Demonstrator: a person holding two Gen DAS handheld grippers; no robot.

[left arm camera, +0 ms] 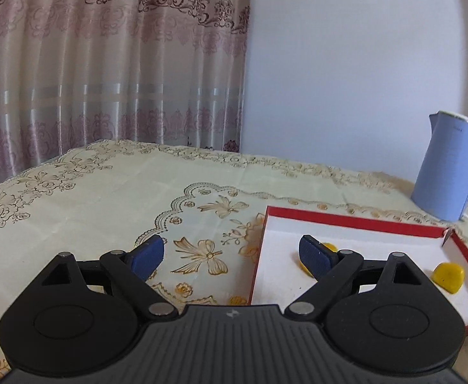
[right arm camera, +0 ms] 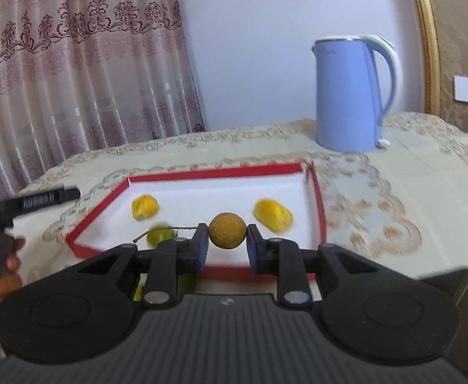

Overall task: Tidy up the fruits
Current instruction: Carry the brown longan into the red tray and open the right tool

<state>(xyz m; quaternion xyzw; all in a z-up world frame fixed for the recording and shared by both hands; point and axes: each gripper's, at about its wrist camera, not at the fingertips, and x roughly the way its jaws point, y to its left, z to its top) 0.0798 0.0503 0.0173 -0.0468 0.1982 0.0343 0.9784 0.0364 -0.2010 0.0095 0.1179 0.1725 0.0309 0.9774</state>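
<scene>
Right wrist view puts the task's thing dead centre: a small round tan fruit (right arm camera: pixel 227 230), rough-skinned like a longan, pinched between the two blue pads of the right gripper (right arm camera: pixel 227 240) and held in the air above the near edge of the red-rimmed tray (right arm camera: pixel 317 192). Two yellow fruit pieces, one on the left (right arm camera: pixel 144 207) and one on the right (right arm camera: pixel 273 215), already lie on the tray's white floor, and a green fruit with a long stem (right arm camera: pixel 159 236) sits near the front left corner, partly hidden behind the gripper. To place the round fruit well, I would carry it forward over the open white patch between the yellow pieces, lower it close to the floor before letting go, and spread the pads slowly, since a ball like this will likely roll toward the rim or knock its neighbours if dropped. Left wrist view shows the left gripper (left arm camera: pixel 233 256) with its fingers spread wide and nothing between them, one pad over the floral tablecloth (left arm camera: pixel 106 192) and the other over the tray's left part; it should stay out of the drop path. A blue kettle (right arm camera: pixel 349 96) stands behind the tray, well apart, before a patterned curtain (right arm camera: pixel 74 64)
</scene>
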